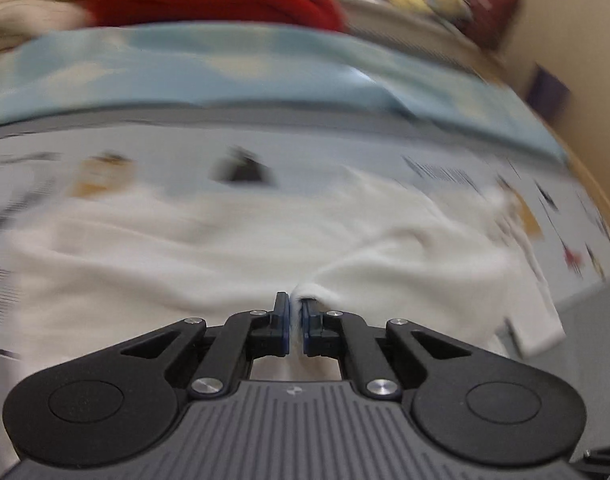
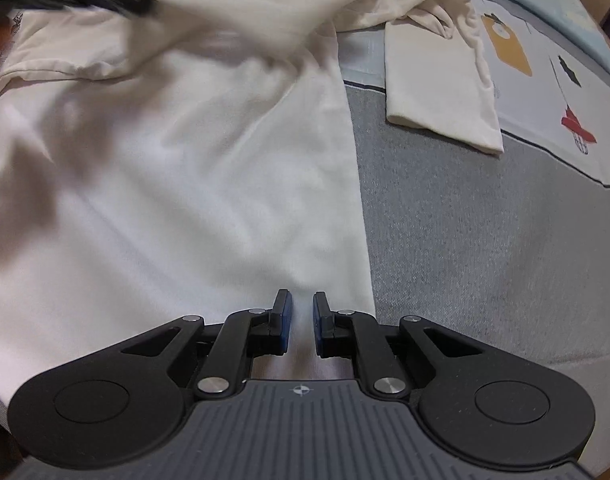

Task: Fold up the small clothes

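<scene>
White shirt [image 1: 265, 240] pinched by left gripper [image 1: 295, 322] (blurred view).

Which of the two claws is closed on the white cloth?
The left claw: a fold of the white garment is pinched between its pads. The right claw stands open.

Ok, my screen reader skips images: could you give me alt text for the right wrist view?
The right hand-held gripper, slightly open, hovers over the near edge of a white T-shirt spread on a grey bedcover. One sleeve lies flat to the right; the far side is lifted and blurred.
</scene>
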Demonstrator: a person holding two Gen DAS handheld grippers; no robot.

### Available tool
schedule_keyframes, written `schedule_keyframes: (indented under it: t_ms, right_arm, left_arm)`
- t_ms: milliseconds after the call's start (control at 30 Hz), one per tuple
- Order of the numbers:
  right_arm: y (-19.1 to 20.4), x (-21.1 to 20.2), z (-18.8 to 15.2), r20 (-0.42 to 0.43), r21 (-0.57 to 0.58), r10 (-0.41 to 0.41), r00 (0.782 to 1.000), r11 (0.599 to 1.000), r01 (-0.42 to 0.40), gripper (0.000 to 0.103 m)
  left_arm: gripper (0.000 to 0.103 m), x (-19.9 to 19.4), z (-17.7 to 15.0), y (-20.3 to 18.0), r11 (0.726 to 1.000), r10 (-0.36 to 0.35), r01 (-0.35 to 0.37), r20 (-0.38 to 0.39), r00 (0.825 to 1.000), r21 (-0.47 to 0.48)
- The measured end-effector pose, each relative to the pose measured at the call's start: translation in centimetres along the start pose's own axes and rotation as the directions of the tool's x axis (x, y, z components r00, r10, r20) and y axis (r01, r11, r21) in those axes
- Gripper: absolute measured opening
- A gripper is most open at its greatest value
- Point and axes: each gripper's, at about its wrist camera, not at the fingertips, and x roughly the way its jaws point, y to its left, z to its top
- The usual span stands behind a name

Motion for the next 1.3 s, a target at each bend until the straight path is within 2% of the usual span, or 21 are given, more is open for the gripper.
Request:
schedule_keyframes:
  t_ms: [133,200,233,267,367,400,433,467,533,600,667,733,800,867,967,1033,1100,1133,1167,1233,1300]
  right_arm:
    - [0.5,0.0,0.2,0.005,-0.009,-0.019,1.0,1.0,0.019,0.012]
    - [0.7,0.0,0.3,0.005,-0.007,-0.031,1.0,0.999,0.031,0.012]
    - [0.9,-0.1,0.4,0.006,-0.006,-0.038,0.999,0.999,0.038,0.012]
    - [1.0,-0.1,0.4,0.006,-0.006,-0.044,0.999,0.999,0.044,0.012]
    - [1.6,-0.4,0.0,0.008,-0.009,-0.059,0.998,0.998,0.059,0.012]
    - [1.6,-0.5,-0.1,0.009,-0.012,-0.06,0.998,0.998,0.06,0.012]
    - [1.7,-0.5,-0.1,0.01,-0.014,-0.06,0.998,0.998,0.06,0.012]
    - [1.7,-0.5,0.0,0.01,-0.013,-0.059,0.998,0.998,0.059,0.012]
    - [1.6,-0.6,0.0,0.008,-0.007,-0.056,0.998,0.998,0.056,0.012]
    - [1.6,-0.6,0.0,0.009,-0.005,-0.057,0.998,0.998,0.057,0.012]
    - [1.7,-0.7,0.0,0.011,-0.008,-0.062,0.998,0.998,0.062,0.012]
    - [1.6,-0.7,-0.1,0.016,-0.008,-0.061,0.998,0.998,0.061,0.012]
    - [1.4,-0.7,-0.2,0.024,0.002,-0.053,0.998,0.999,0.053,0.012]
    - [1.1,-0.8,-0.2,0.028,0.011,-0.042,0.999,0.999,0.041,0.012]
    - [0.6,-0.8,-0.3,0.033,0.014,-0.02,0.999,1.0,0.019,0.013]
    - [0.1,-0.9,-0.2,0.035,0.016,0.003,0.999,1.0,-0.003,0.013]
    - [-0.4,-1.0,-0.2,0.035,0.026,0.023,0.999,0.999,-0.024,0.015]
    - [-0.8,-1.1,-0.2,0.036,0.035,0.032,0.999,0.999,-0.033,0.017]
    - [-1.1,-1.2,-0.1,0.037,0.041,0.041,0.998,0.998,-0.043,0.018]
    - [-2.0,-1.8,0.0,0.065,0.063,0.047,0.997,0.997,-0.052,0.018]
    - [-3.3,-2.9,0.5,0.134,0.118,0.072,0.988,0.989,-0.088,0.018]
  left_arm:
    - [0.006,-4.2,0.9,13.3,0.974,0.157,-0.149,0.037,0.987,-0.17]
    - [0.006,-6.3,-0.4,21.6,0.918,0.271,-0.258,0.002,0.962,-0.301]
    - [0.006,-7.3,-1.4,25.5,0.871,0.342,-0.328,-0.029,0.939,-0.366]
    - [0.006,-8.4,-2.6,29.8,0.797,0.434,-0.422,-0.077,0.898,-0.433]
    - [0.007,-12.0,-7.0,40.2,0.504,0.627,-0.629,-0.249,0.738,-0.592]
    - [0.01,-12.8,-8.1,42.1,0.45,0.625,-0.63,-0.28,0.728,-0.633]
    - [0.011,-13.3,-8.8,43.4,0.431,0.59,-0.596,-0.288,0.755,-0.677]
    - [0.011,-13.5,-9.0,43.9,0.428,0.56,-0.565,-0.283,0.778,-0.705]
    - [0.017,-14.0,-7.9,43.3,0.437,0.57,-0.557,-0.262,0.779,-0.706]
    - [0.03,-14.4,-6.0,40.5,0.484,0.587,-0.539,-0.201,0.784,-0.689]
    - [0.036,-14.2,-4.0,37.1,0.569,0.542,-0.474,-0.128,0.831,-0.672]
    - [0.04,-12.8,-2.2,32.9,0.673,0.451,-0.392,-0.072,0.889,-0.628]
    - [0.04,-11.0,-0.8,28.7,0.766,0.36,-0.321,-0.041,0.932,-0.557]
    - [0.04,-9.1,-0.4,24.6,0.845,0.259,-0.246,-0.038,0.965,-0.475]
    - [0.041,-5.8,-0.4,20.4,0.913,0.133,-0.155,-0.086,0.987,-0.378]
    - [0.042,-3.5,-1.1,19.2,0.933,0.083,-0.124,-0.133,0.988,-0.337]
    - [0.042,-1.2,-2.0,19.6,0.925,0.149,-0.213,-0.216,0.965,-0.314]
    - [0.033,-0.4,-2.6,20.6,0.9,0.207,-0.292,-0.272,0.94,-0.324]
    - [0.032,-0.7,-2.7,21.3,0.877,0.22,-0.306,-0.257,0.941,-0.371]
    - [0.033,-2.1,-1.7,21.2,0.819,0.259,-0.374,-0.302,0.918,-0.436]
    - [0.032,-4.7,-0.1,19.4,0.811,0.296,-0.371,-0.23,0.927,-0.452]
